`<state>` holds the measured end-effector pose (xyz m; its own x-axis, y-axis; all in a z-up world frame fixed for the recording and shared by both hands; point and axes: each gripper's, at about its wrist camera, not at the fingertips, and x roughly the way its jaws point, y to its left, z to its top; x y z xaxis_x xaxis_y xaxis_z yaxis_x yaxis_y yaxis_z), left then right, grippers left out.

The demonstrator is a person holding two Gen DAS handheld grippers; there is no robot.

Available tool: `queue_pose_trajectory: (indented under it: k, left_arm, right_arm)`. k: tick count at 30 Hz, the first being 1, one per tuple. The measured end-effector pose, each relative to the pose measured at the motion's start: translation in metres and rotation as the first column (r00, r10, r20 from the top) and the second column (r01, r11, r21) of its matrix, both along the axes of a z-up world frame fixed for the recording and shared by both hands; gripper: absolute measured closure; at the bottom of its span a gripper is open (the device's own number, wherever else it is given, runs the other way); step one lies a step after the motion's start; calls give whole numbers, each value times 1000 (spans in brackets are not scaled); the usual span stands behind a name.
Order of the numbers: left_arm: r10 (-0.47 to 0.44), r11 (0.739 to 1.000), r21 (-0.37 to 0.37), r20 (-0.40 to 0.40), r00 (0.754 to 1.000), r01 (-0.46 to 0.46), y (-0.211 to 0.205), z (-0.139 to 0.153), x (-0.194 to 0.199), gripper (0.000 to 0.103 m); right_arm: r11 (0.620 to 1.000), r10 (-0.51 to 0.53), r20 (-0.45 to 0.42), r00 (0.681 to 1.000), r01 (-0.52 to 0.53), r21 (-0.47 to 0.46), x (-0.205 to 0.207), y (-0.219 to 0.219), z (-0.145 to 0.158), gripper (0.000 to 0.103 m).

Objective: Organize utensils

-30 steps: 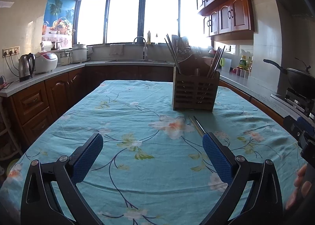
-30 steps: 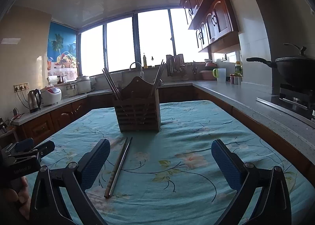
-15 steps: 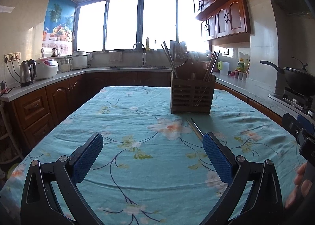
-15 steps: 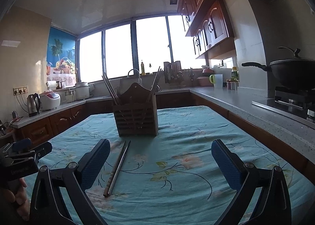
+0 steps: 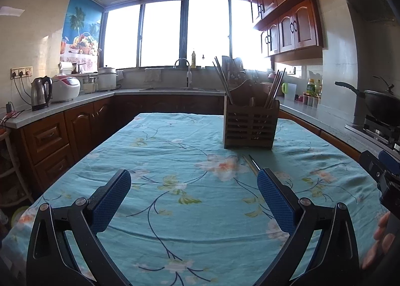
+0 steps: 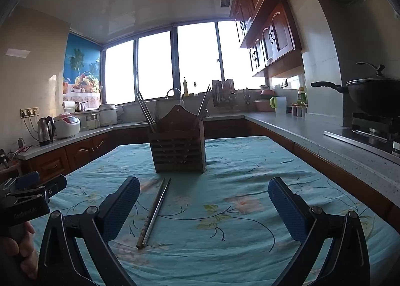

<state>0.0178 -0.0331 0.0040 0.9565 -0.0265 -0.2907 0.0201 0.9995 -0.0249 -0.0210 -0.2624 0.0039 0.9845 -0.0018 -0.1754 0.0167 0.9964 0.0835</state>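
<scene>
Two chopsticks (image 6: pixel 153 211) lay together, seemingly touching, on my tablecloth (image 6: pixel 225 223) before the wooden holder (image 6: pixel 178 147); my left gripper (image 5: pixel 193 198) and right gripper (image 6: pixel 203 207) gaped wide, holding nothing

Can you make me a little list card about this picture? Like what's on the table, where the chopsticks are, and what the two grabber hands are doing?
table cover: blue flowered tablecloth
holder: wooden utensil holder, standing upright on the cloth, chopsticks sticking out of it
loose chopsticks: one pair lying flat side by side, in front of the holder
left gripper: open, holding nothing, above the cloth
right gripper: open, holding nothing, loose chopsticks lie just inside its left finger
still to tidy: the loose pair
</scene>
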Motion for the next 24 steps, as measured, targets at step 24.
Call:
queue_pose_trajectory:
  k: [24]
  left_arm:
    - [-11,1000,18,3,1000,11,-5,-1,0,0]
  right_arm:
    - [1000,7,6,1000,-7,6,1,0,2,0]
